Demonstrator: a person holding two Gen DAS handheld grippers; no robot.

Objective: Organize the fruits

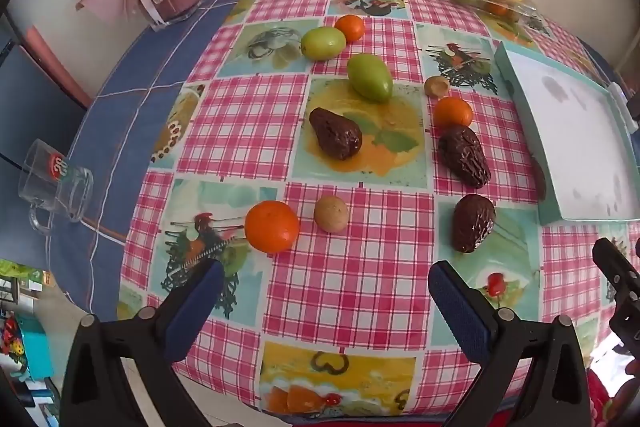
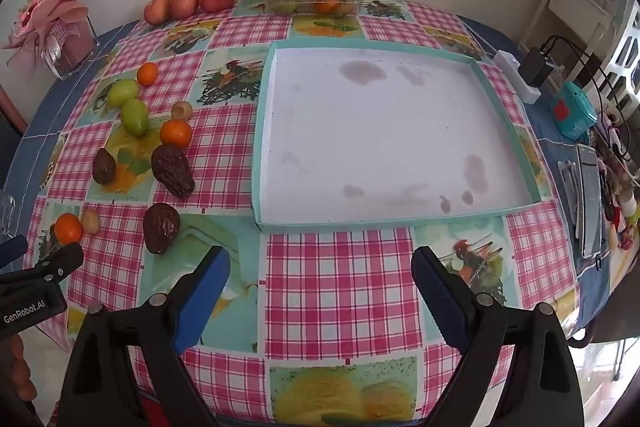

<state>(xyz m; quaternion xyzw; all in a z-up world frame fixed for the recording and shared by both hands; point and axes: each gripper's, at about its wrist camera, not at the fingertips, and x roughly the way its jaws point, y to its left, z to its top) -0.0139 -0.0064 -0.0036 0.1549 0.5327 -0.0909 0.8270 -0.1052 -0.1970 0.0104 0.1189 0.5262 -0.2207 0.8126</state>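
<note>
Evidently nothing has yet been gathered: both the left tongs (image 1: 326, 285) and right tongs (image 2: 320, 273) are held wide and empty at the surface's near edge, fruits (image 1: 474, 223) lie scattered left of the bare tray (image 2: 400, 219), so a first grasp is called for.

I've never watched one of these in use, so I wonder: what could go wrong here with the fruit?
The round orange tangerine and small tan ball-shaped fruit near the open left hand-held gripper could roll if nudged. The shallow teal-rimmed white tray has low walls, so round fruit dropped in may bounce out.
</note>
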